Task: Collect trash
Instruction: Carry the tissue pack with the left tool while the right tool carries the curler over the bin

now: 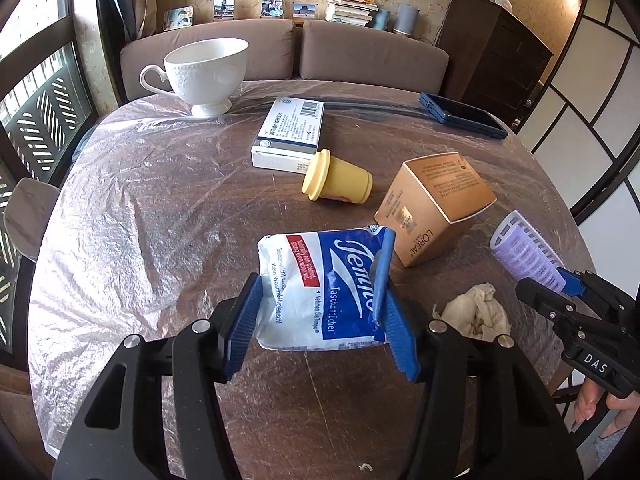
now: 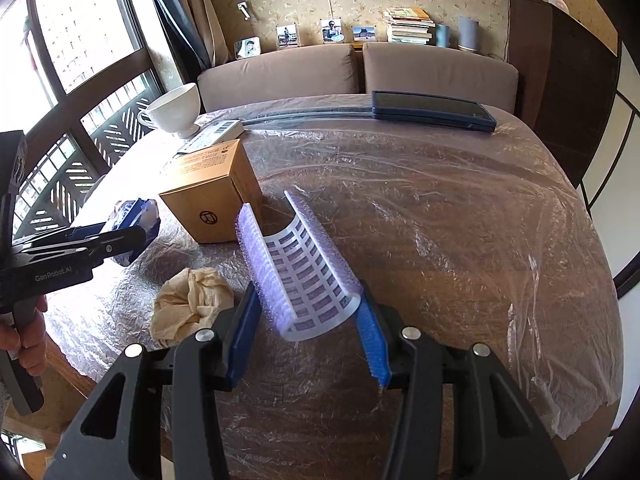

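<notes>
My left gripper (image 1: 320, 320) is clamped on the white-and-blue plastic tissue packet (image 1: 320, 288), held just above the counter (image 1: 140, 208) under its crinkled clear plastic sheet. The packet's near end is hidden between my blue pads, and its torn flap folds over the right pad, covering part of the printed name. Its long axis runs away from me, toward the yellow lidded plastic cup (image 1: 338, 181) lying on its side with the lid pointing left. Right of the packet sits the crumpled beige paper tissue (image 1: 478, 312), partly cut off behind my gripper arm. The tan cardboard box (image 1: 434, 206) stands tilted just beyond.

My right gripper (image 2: 310, 326) holds the lilac half-cylinder hair roller (image 2: 298, 266) by its near end, its bristled outer side against the left pad. The roller's long axis points forward and to the left, open curve upward, far tip in front of the box, so I cannot tell whether they touch.
</notes>
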